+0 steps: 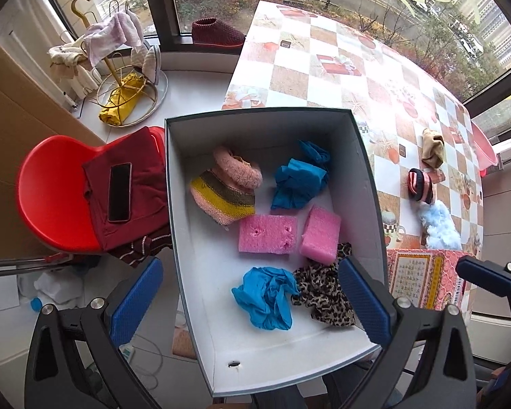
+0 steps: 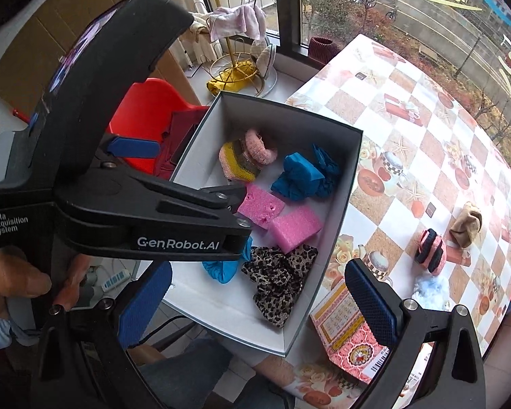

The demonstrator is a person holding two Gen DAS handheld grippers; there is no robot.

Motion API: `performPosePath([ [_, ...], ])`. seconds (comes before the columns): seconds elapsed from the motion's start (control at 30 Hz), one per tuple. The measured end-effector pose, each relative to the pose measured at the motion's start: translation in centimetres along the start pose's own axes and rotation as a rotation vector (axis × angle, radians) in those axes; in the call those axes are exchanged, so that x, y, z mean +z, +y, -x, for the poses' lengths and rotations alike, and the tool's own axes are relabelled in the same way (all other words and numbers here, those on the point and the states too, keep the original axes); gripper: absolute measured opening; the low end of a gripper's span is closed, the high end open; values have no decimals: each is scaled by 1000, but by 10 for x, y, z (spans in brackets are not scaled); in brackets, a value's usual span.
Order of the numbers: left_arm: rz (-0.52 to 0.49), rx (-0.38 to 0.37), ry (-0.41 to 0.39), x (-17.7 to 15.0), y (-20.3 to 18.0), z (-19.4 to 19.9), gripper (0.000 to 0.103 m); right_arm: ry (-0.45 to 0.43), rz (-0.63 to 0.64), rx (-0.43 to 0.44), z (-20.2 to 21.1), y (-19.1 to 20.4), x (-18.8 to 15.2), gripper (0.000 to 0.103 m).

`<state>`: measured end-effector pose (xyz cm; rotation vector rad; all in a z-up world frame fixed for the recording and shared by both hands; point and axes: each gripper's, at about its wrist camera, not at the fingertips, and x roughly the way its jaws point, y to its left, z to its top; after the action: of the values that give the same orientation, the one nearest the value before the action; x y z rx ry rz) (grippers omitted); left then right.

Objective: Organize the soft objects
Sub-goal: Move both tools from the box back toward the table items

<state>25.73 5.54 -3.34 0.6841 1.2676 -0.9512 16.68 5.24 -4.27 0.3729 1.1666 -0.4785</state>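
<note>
A: What is the biggest thing you see?

B: The table point(image 1: 357, 78). It has a smooth cloth with checks in white, tan and orange. Next is the box point(image 1: 201, 204), a rectangle of stiff white card with a dark rim. It hangs partly over the table edge.

A: And your grippers?

B: My left gripper point(image 1: 252, 300) is spread wide and holds nothing. Its blue ribbed pads point(image 1: 136, 303) stand on either side of the near end of the box. My right gripper point(image 2: 259, 303) is also wide open and empty, above the near right corner of the box.

A: What soft things are inside?

B: At the far left lies a knitted hat point(image 1: 226, 187), woolly, with pink, yellow and brown stripes and a fuzzy rolled brim. Beside it is a crumpled blue cloth point(image 1: 299, 177), thin and papery. In the middle are two pink sponges point(image 1: 267, 233), porous blocks; the right one is tilted. Near me is a leopard scarf point(image 1: 323, 293), thin and bunched, and next to it a second blue wad point(image 1: 265, 296).

A: Is something still outside?

B: Yes, on the table to the right. A tan cloth point(image 1: 432, 148), folded. Then a pink and black roll point(image 1: 420, 185), knitted. Just beside it is a pale blue fluff point(image 1: 437, 225), very fuzzy. A flat patterned card point(image 1: 422, 279) lies at the near edge.
</note>
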Motion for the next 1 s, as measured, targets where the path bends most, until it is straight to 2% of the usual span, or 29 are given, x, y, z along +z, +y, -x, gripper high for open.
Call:
performPosePath([
  [0.33, -32, -41, 22, -7, -19, 11, 102, -30, -66, 31, 25, -15, -14, 102],
  [0.53, -81, -59, 43, -8, -44, 15, 102, -52, -185, 79, 43, -43, -31, 102],
  [0.73, -123, -87, 59, -3, -72, 18, 103, -69, -321, 114, 57, -83, -66, 102],
  [1.0, -191, -94, 75, 12, -118, 13, 103, -83, -597, 74, 70, -169, -133, 102],
])
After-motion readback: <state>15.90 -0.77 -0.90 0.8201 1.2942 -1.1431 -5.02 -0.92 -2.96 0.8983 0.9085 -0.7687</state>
